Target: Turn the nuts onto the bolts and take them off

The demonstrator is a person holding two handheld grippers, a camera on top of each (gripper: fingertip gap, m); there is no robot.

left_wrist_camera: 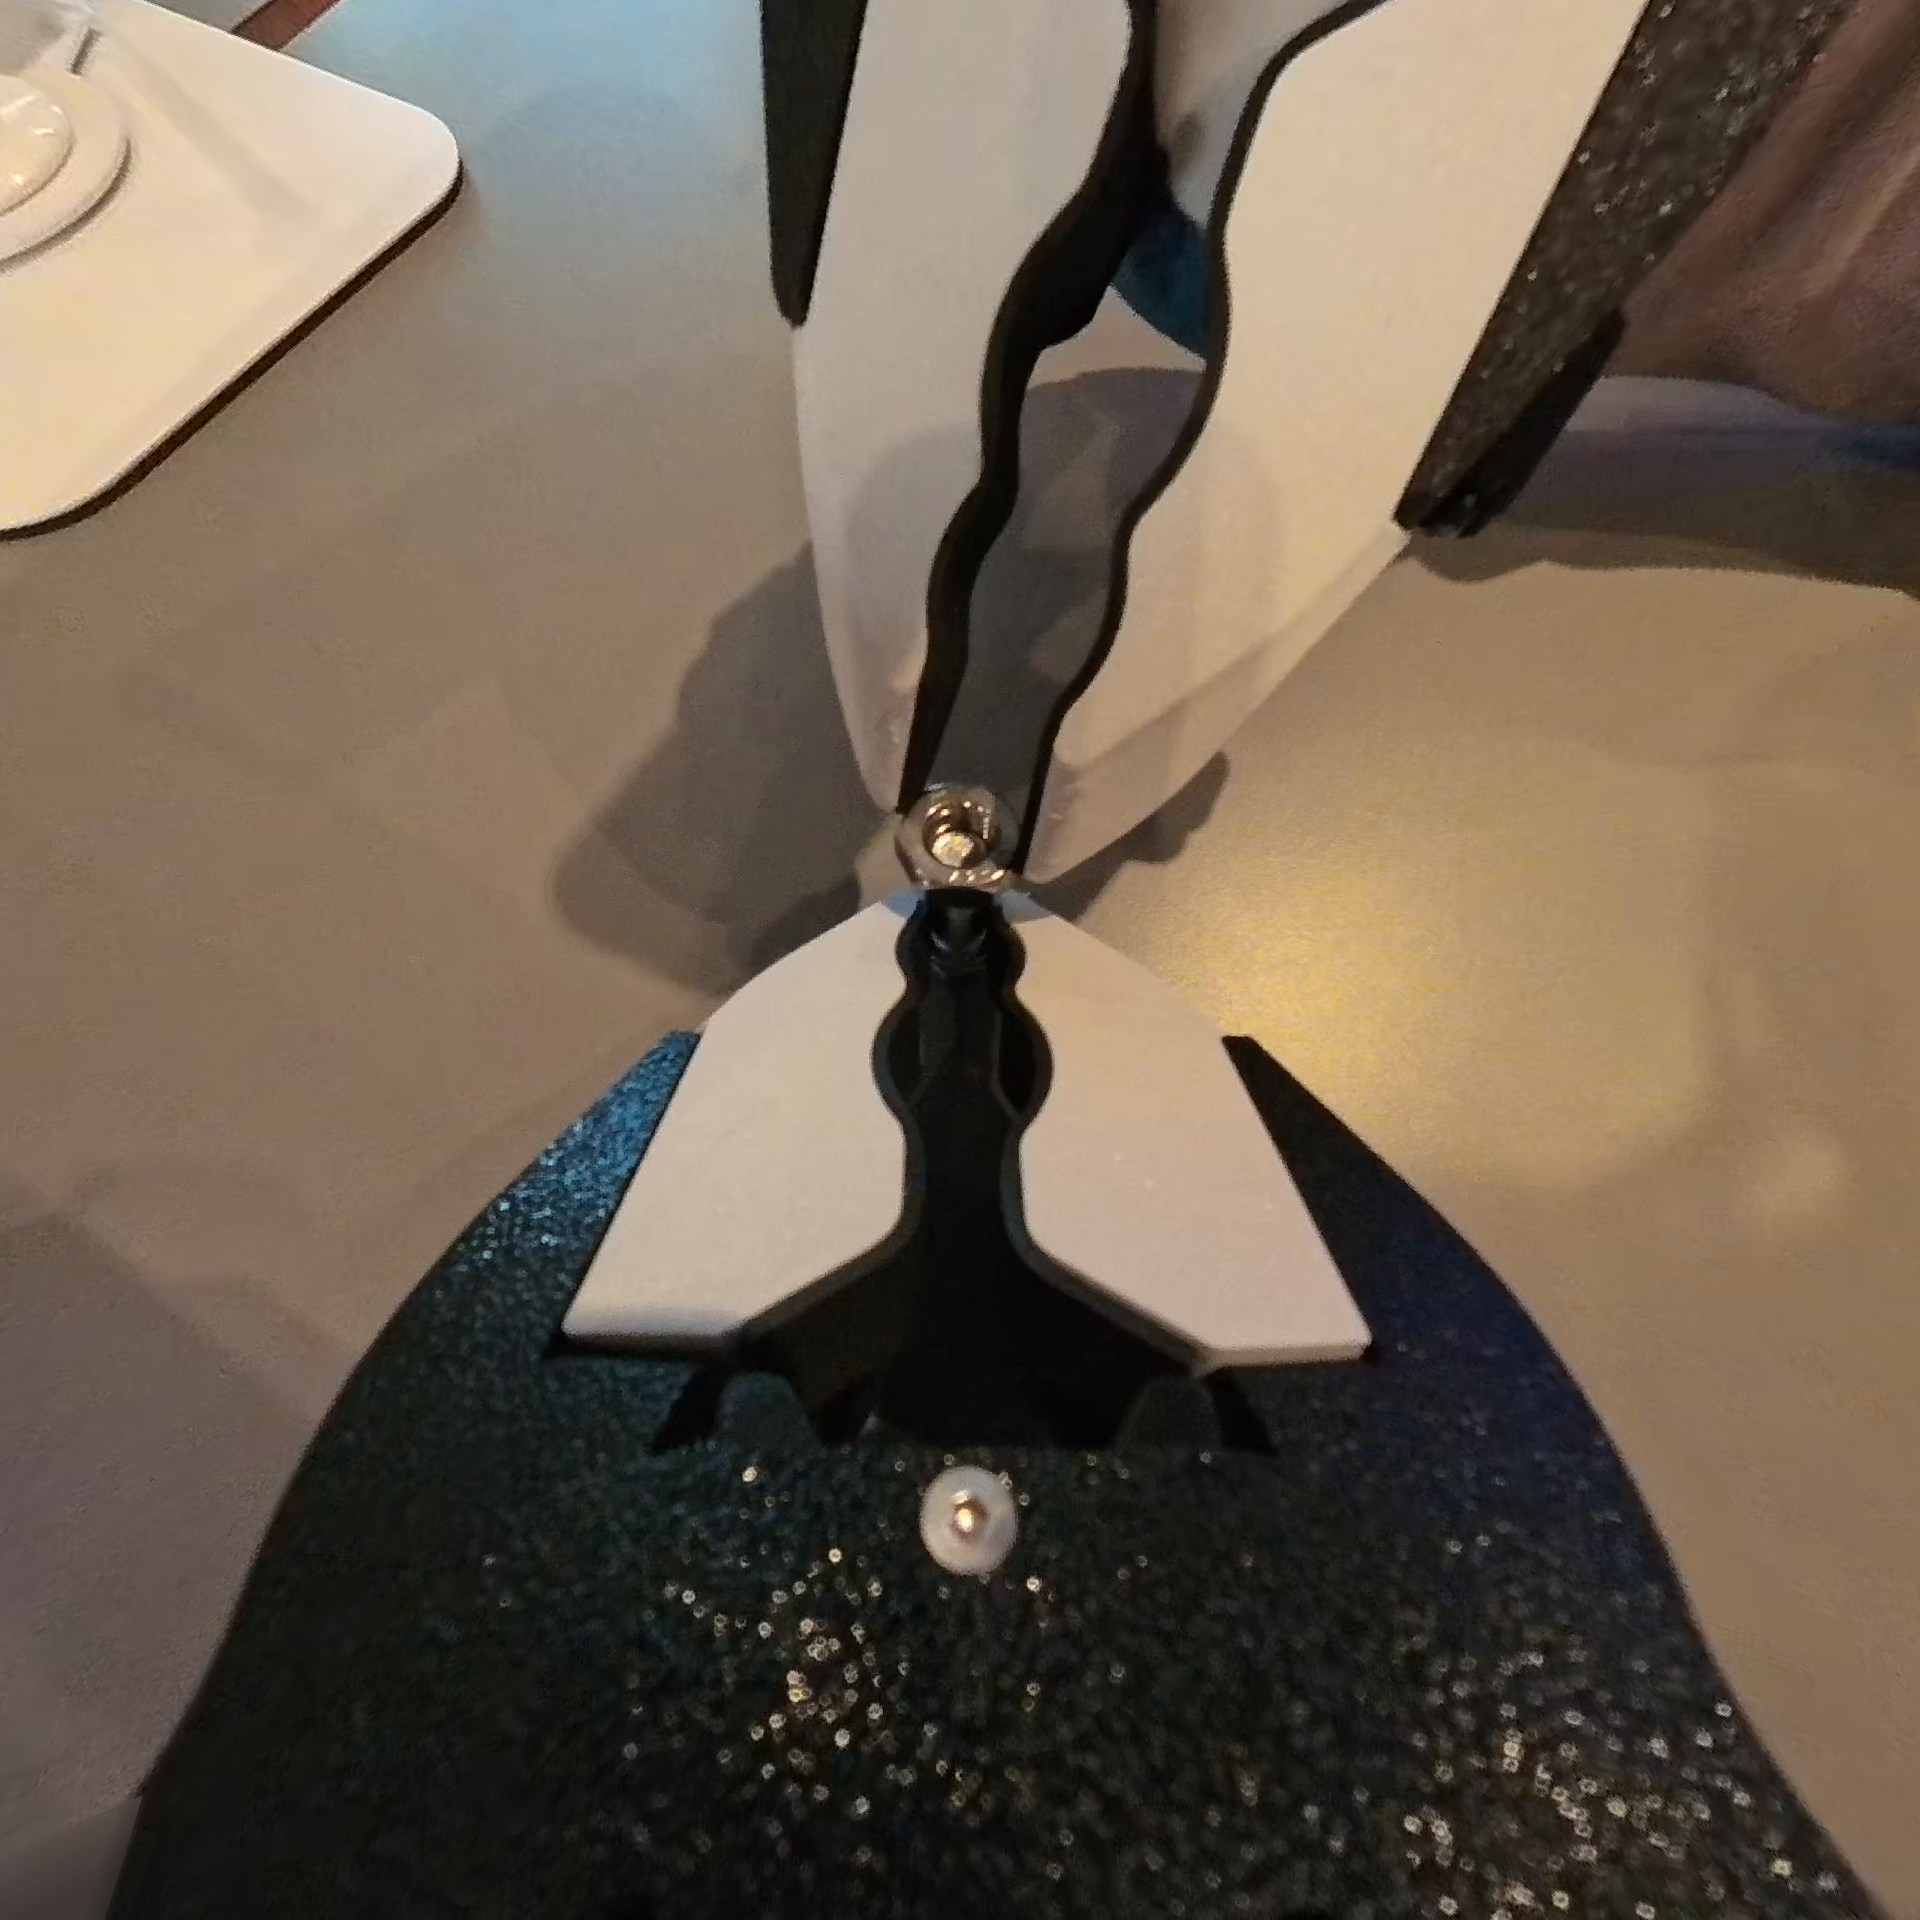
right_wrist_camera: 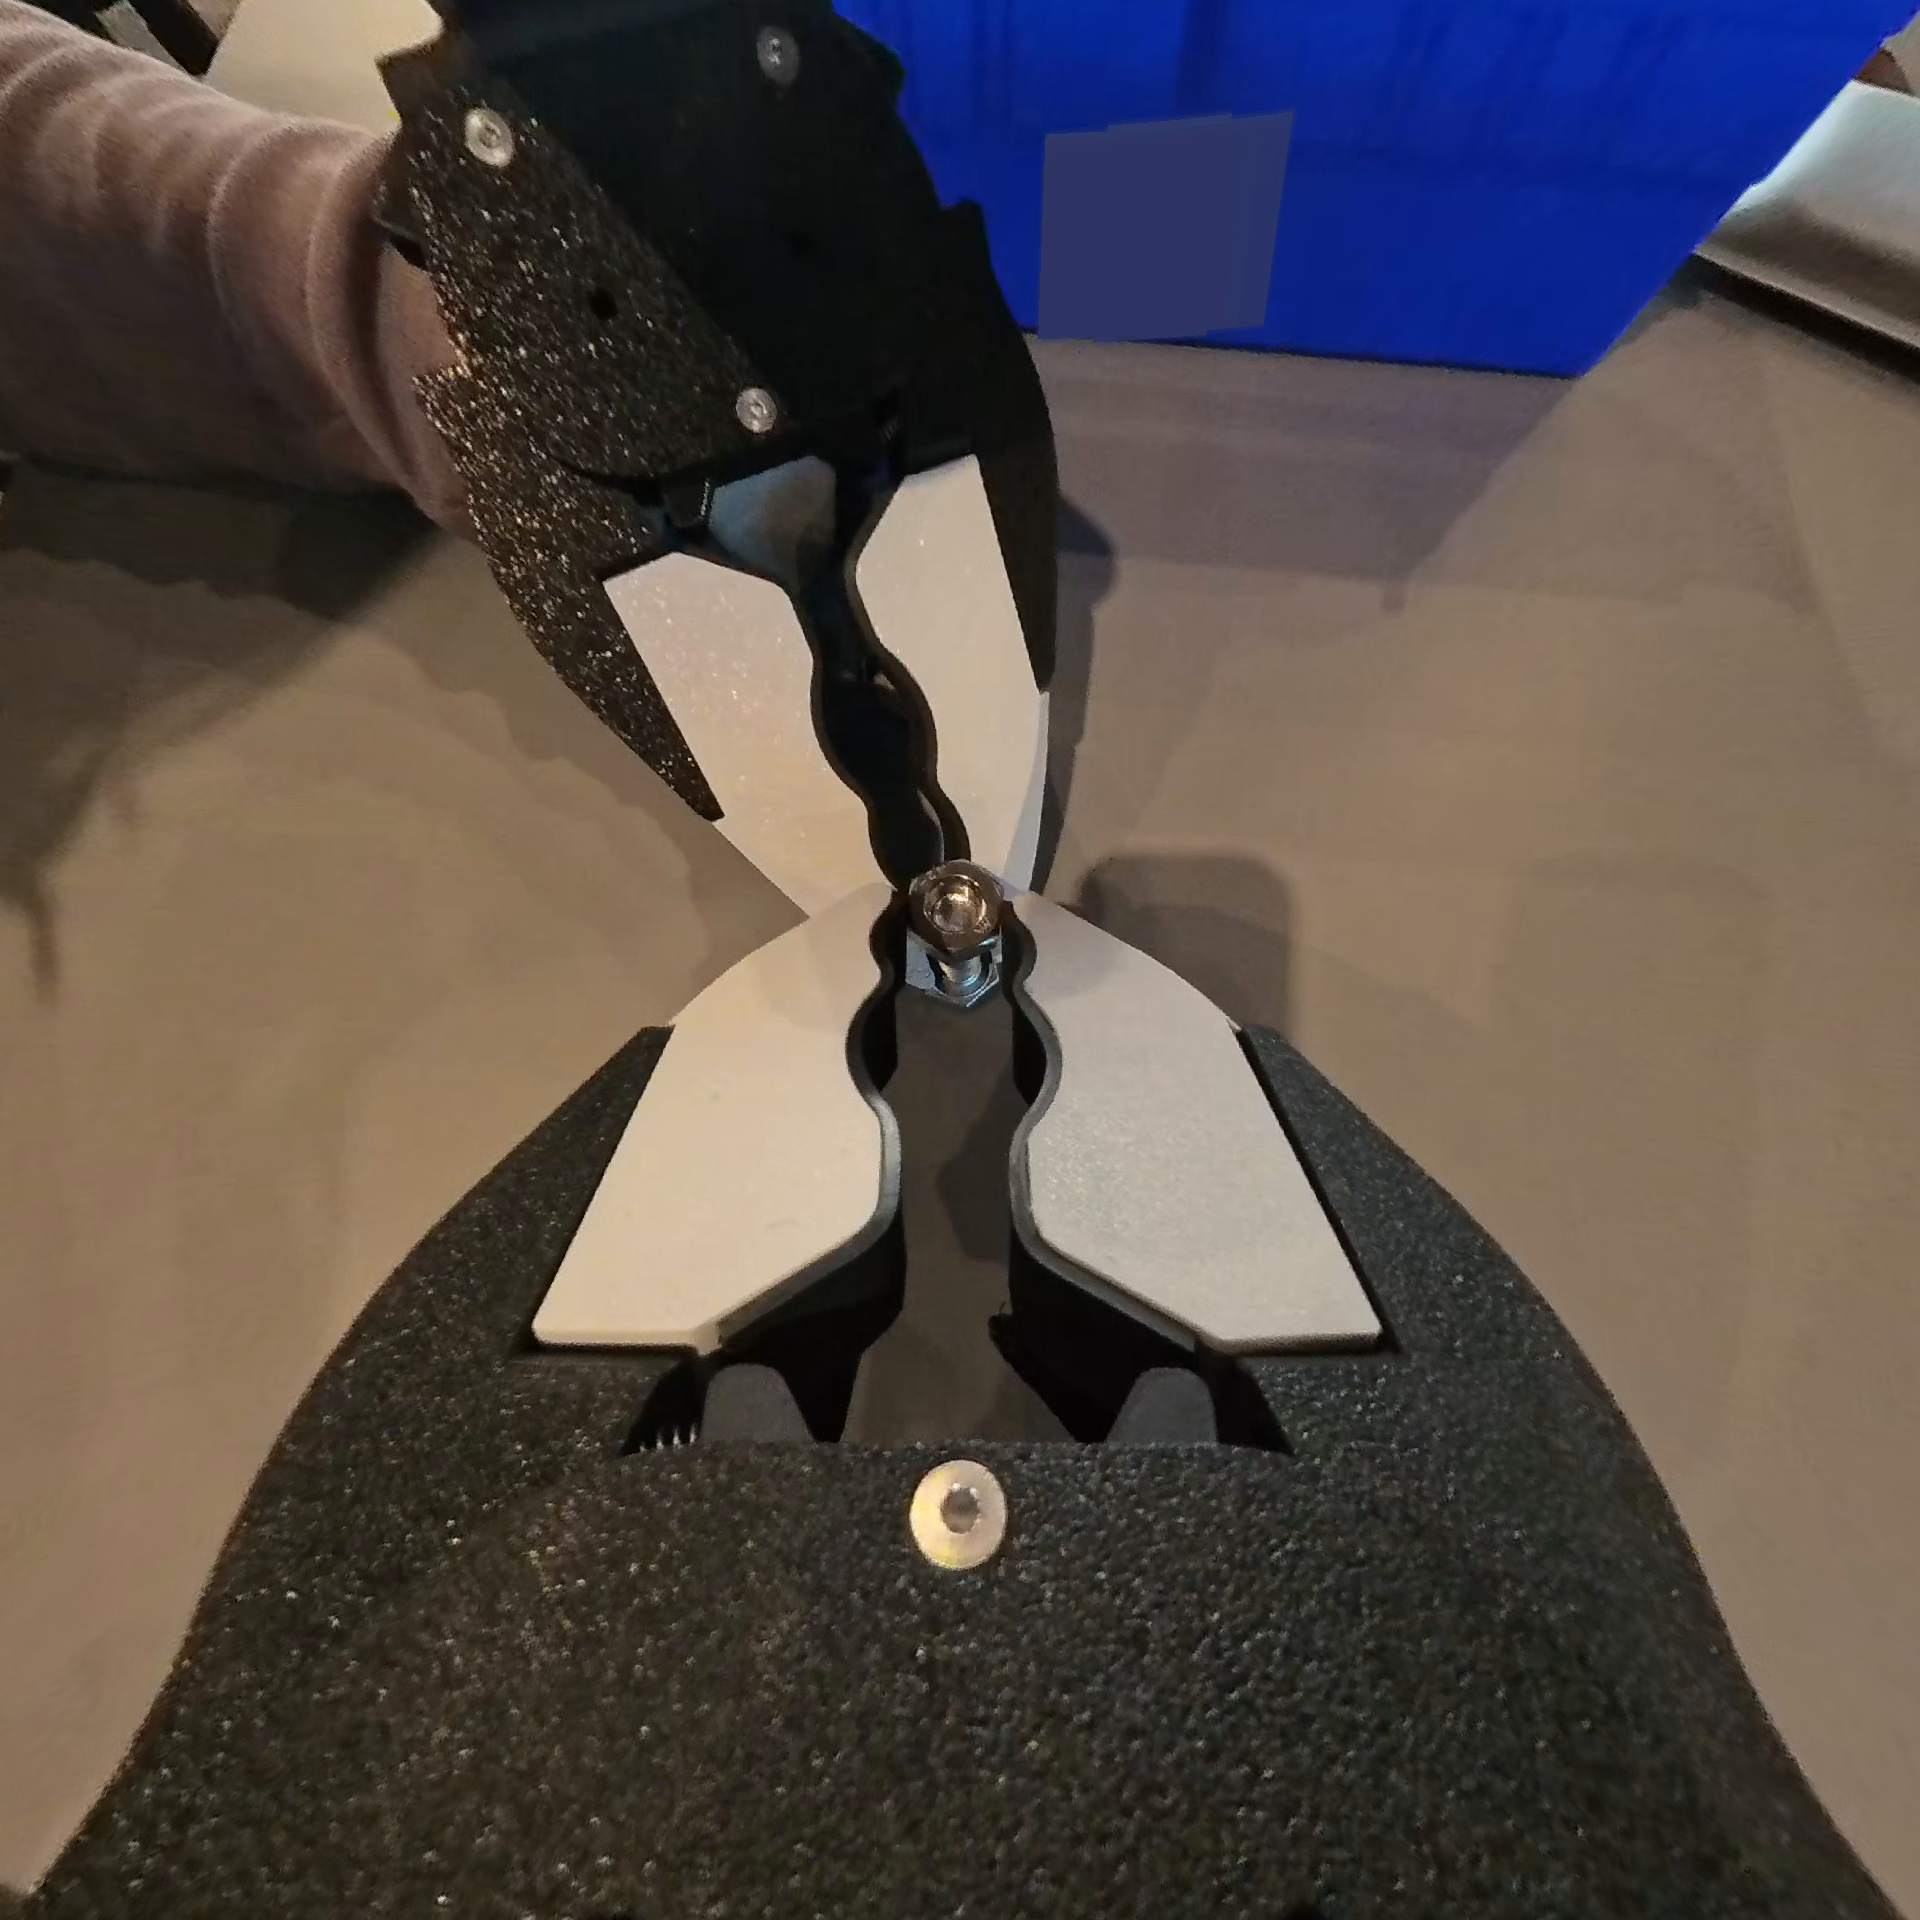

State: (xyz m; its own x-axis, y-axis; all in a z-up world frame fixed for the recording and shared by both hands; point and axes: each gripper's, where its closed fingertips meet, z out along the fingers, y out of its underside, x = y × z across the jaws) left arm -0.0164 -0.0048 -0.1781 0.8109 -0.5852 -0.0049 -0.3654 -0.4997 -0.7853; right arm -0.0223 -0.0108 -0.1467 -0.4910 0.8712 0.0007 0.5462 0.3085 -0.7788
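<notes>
A small steel nut (left_wrist_camera: 956, 844) sits on the threaded end of a dark bolt (left_wrist_camera: 948, 961), held above the grey table. In the left wrist view my left gripper (left_wrist_camera: 951, 925) is shut on the bolt's shaft. My right gripper (left_wrist_camera: 961, 810) comes in from the top, tip to tip with the left one, and is shut on the nut. In the right wrist view my right gripper (right_wrist_camera: 956, 951) pinches the nut (right_wrist_camera: 948, 987). The bolt's round head (right_wrist_camera: 951, 914) shows just beyond it, in the tips of the left gripper (right_wrist_camera: 935, 873).
A white tray (left_wrist_camera: 260, 312) with a clear glass dish (left_wrist_camera: 42, 145) lies at the far left of the grey table (left_wrist_camera: 312, 831). A blue box (right_wrist_camera: 1455, 156) stands at the back. A person's sleeve (right_wrist_camera: 187, 291) is behind the left gripper. My two grippers' fingertips are within a few centimetres of each other.
</notes>
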